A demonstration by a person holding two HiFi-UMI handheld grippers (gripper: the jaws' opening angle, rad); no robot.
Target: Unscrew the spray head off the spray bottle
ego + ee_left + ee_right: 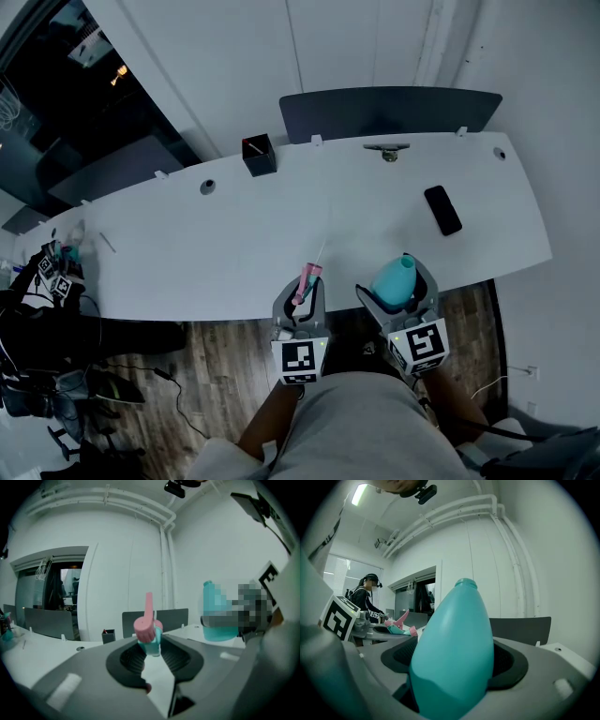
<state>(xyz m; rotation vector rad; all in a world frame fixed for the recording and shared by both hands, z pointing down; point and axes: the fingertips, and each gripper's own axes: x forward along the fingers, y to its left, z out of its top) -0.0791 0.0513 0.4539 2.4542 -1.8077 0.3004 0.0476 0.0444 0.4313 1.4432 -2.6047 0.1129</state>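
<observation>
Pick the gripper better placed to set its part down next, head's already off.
Left, probably. The left gripper holds the small spray head at the edge of the desk, bare top ahead; the right gripper clamps the bottle, phone lying beyond it.

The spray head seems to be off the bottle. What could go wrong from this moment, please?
1. The bottle, held by the right gripper, has an open neck; tilting it could spill whatever is inside.
2. The left gripper pinches the spray head only by its small collar, at the table edge, so it might slip to the floor.
</observation>
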